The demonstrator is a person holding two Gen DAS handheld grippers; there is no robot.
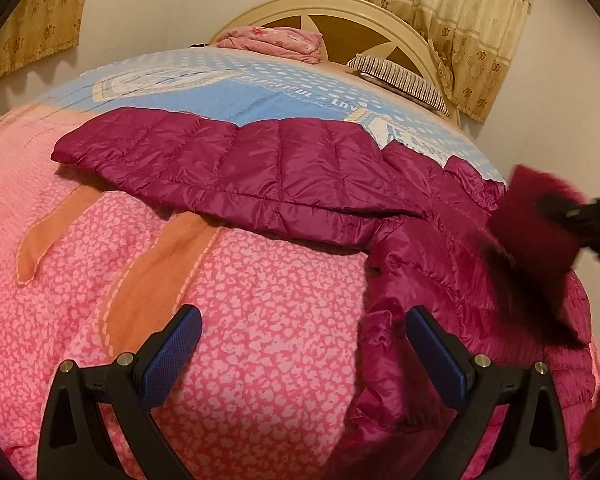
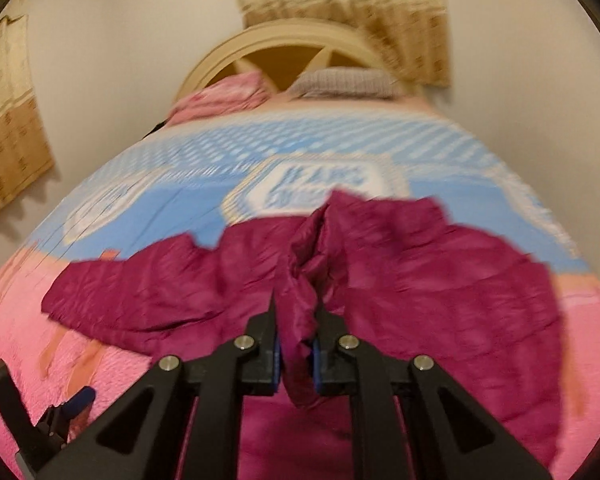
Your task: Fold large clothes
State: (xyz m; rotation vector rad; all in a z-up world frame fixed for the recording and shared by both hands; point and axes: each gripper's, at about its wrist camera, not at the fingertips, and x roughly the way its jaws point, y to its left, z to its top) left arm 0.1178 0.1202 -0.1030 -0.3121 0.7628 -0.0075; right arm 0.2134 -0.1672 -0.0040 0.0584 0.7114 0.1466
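Note:
A magenta quilted puffer jacket [image 1: 260,176] lies spread across the bed, its body running left to right and one part draped down the near right side. My left gripper [image 1: 304,344] hovers open over the pink bedspread [image 1: 240,300], just left of that draped part, with nothing between its blue pads [image 1: 168,356]. In the right wrist view my right gripper [image 2: 296,344] is shut on a bunched fold of the jacket [image 2: 440,272], lifted off the bed. At the right edge of the left wrist view that gripper [image 1: 588,216] appears blurred, carrying jacket fabric.
The bed has a blue patterned sheet [image 1: 228,92] beyond the pink spread. A folded pink blanket [image 1: 272,42] and a striped pillow [image 1: 396,76] lie by the cream headboard [image 1: 340,12]. Curtains [image 1: 472,28] hang behind. The left gripper [image 2: 60,412] shows low in the right wrist view.

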